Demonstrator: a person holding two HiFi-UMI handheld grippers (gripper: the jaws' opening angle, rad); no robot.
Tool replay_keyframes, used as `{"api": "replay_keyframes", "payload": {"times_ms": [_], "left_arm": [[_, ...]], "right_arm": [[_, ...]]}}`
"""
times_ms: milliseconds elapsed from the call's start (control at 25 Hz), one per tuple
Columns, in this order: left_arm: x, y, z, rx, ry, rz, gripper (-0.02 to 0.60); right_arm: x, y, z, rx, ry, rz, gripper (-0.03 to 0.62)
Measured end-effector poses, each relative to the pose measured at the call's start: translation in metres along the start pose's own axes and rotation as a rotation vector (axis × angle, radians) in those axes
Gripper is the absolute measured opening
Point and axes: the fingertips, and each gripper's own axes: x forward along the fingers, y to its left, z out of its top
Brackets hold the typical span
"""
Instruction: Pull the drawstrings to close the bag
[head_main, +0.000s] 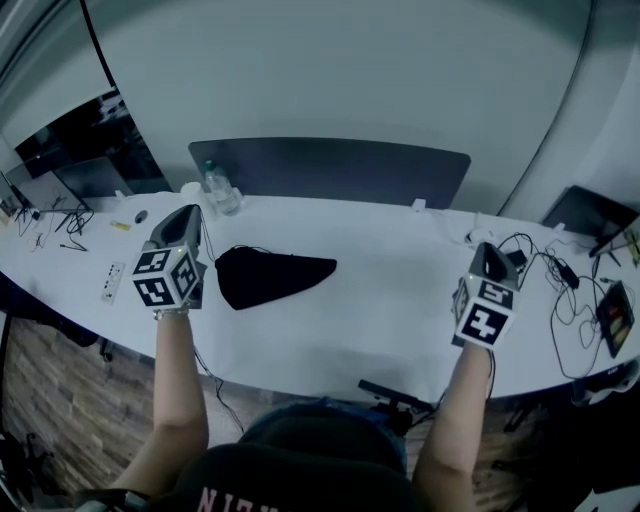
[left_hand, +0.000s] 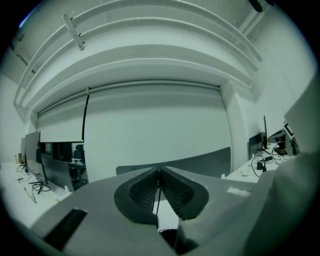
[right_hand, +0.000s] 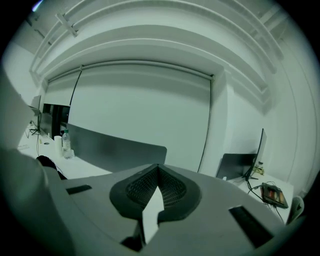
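Pink letters (head_main: 228, 498) run across the person's black top (head_main: 300, 470), cut off by the bottom edge. I can't read them.

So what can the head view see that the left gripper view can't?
Only the head view shows the whole black bag, the bottle and the right gripper. Only the left gripper view shows the thin black string pinched between the left gripper's shut jaws. Both show the white table and the dark divider behind it.

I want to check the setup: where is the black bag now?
Head view: the black bag lies on the white table, left of centre, just right of the left tool.
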Motion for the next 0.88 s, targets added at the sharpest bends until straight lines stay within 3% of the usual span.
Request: {"api": "replay_keyframes", "payload": {"times_ms": [400,880], "left_arm": [[-0.019,-0.055,0.064,0.081,-0.160,-0.073,0.014],[-0.046,-0.100,0.104,0.105,-0.324,-0.114,0.014]], "right_arm": [[-0.033,0.060,0.057,-0.065,-0.149,0.130,-0.008],[-0.079,0.114,0.109,-0.129,-0.340,0.250,-0.008]]}}
